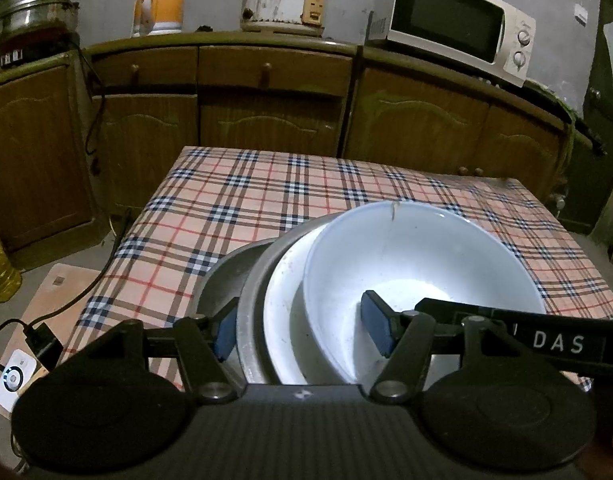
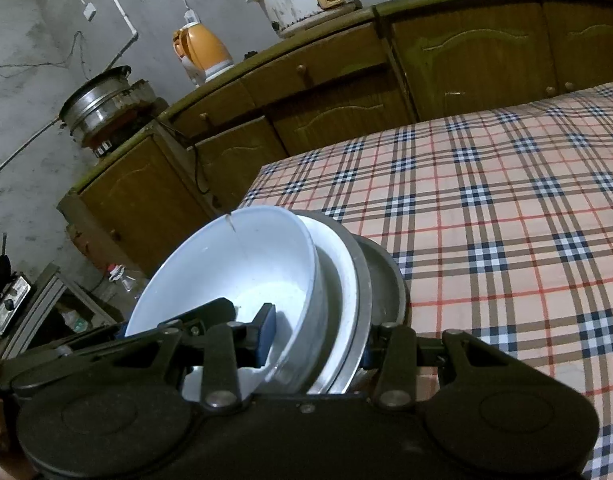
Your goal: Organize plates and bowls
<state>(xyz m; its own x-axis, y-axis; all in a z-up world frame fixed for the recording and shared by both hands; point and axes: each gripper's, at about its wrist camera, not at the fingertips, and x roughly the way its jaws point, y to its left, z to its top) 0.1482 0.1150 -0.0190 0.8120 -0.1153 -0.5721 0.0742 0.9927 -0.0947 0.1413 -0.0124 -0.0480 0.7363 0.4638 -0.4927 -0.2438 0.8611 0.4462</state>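
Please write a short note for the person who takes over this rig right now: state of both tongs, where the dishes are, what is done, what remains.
Left tongs: shut on the stack, one pad inside the bowl, the other behind the metal dishes.
Right tongs: shut on the same stack, gripped the same way.
Stack: bowl, white plate and metal dishes, nested, tilted on edge over the table; its lower edge is hidden.
Done: dishes are in one stack.
Left: probably set it down flat, then open both tongs.
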